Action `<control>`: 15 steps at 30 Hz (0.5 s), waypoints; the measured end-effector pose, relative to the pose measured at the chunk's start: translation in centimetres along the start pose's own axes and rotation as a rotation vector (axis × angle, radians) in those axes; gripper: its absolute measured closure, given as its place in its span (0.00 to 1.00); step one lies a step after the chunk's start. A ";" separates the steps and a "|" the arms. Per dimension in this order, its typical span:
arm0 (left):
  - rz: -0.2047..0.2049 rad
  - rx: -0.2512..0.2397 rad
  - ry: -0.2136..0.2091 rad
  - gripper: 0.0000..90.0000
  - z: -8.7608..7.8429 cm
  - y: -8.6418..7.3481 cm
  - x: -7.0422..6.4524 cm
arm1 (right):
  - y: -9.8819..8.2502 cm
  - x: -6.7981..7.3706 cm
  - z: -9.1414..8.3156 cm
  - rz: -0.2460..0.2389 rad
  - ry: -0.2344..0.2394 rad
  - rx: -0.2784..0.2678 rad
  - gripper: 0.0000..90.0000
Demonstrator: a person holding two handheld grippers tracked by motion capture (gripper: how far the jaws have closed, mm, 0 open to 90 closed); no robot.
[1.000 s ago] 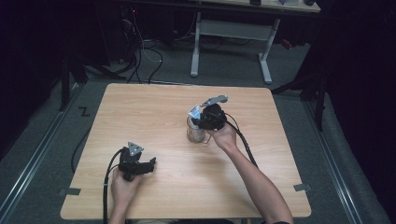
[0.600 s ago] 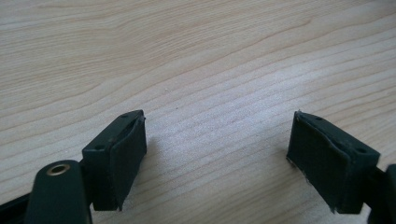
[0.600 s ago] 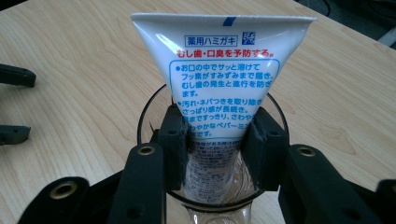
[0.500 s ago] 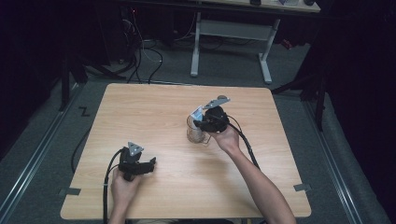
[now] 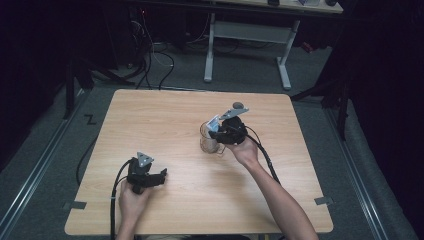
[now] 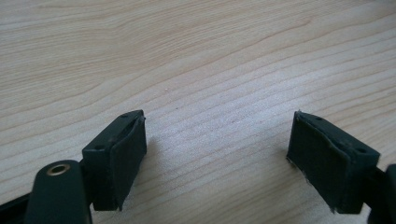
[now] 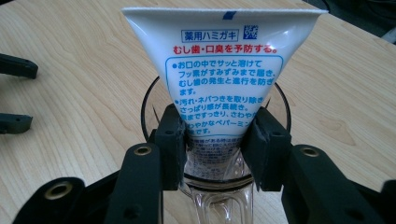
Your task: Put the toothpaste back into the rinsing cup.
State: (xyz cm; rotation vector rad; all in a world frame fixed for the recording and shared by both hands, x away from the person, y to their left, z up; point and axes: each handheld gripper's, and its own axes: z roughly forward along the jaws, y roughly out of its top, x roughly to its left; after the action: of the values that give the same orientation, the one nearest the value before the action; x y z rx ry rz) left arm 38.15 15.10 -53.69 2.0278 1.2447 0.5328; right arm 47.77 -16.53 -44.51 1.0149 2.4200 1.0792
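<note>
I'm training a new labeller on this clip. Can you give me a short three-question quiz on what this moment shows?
1. True or false: the left gripper has something between its jaws.
2. What does the right gripper hold? A) a spoon B) a toothpaste tube C) a cloth
3. Fill in: the lower end of the tube hangs inside a clear ___ on the table.

Key
1. False: its jaws stand apart over bare wood.
2. B: the jaws press the tube from both sides.
3. Cup, a glass one with a handle.
</note>
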 end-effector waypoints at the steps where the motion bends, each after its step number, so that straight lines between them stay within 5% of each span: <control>1: 0.000 0.000 0.000 0.22 0.0 0.0 0.0 | 0.0 0.0 0.0 -0.002 -0.001 -0.001 0.68; 15: 0.000 0.000 0.000 0.22 0.0 0.0 0.0 | -0.2 0.1 -0.6 0.019 0.006 -0.031 0.55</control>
State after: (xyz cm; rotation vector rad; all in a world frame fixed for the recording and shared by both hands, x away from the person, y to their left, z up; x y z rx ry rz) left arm 38.15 15.09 -53.69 2.0274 1.2453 0.5330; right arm 47.35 -16.87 -44.27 1.0288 2.3953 1.1235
